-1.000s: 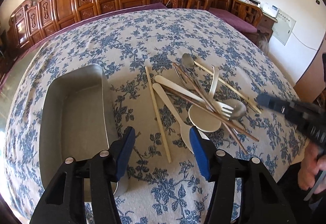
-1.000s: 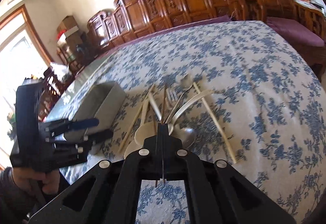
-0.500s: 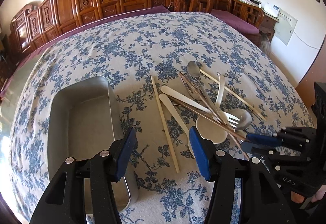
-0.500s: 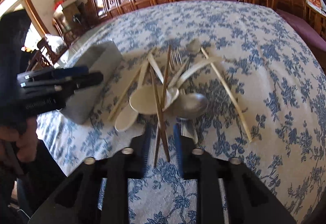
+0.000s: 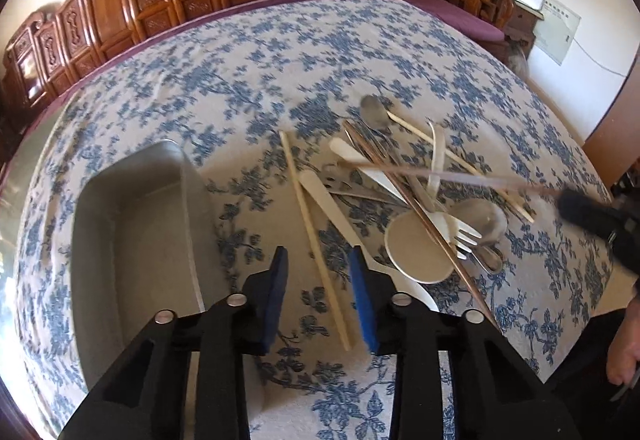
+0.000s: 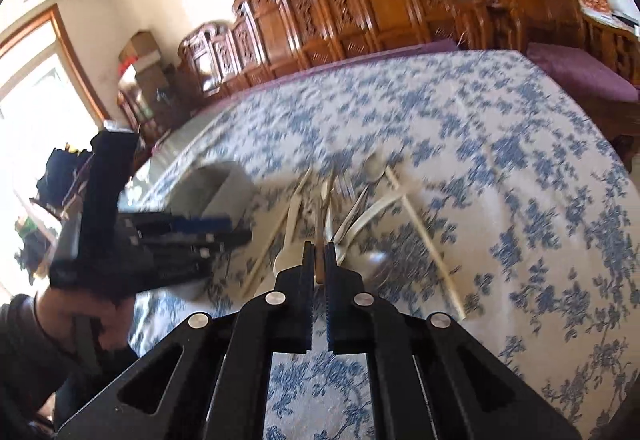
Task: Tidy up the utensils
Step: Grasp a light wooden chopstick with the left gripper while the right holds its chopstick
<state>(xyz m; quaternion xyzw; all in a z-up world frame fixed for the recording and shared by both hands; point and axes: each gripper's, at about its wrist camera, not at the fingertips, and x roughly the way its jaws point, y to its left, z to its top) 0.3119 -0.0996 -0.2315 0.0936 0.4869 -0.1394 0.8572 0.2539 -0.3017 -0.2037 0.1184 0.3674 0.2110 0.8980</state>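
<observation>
The right tool is clenched on a dark chopstick, lifted at an angle above the jumble of spoons, a fork and pale chopsticks on the flowered table. The left tool hangs released over a pale chopstick, just beside the empty metal tray. Held only at one end, the thin stick could pivot or slip from the grip, and its free tip could snag the pile and scatter it.
</observation>
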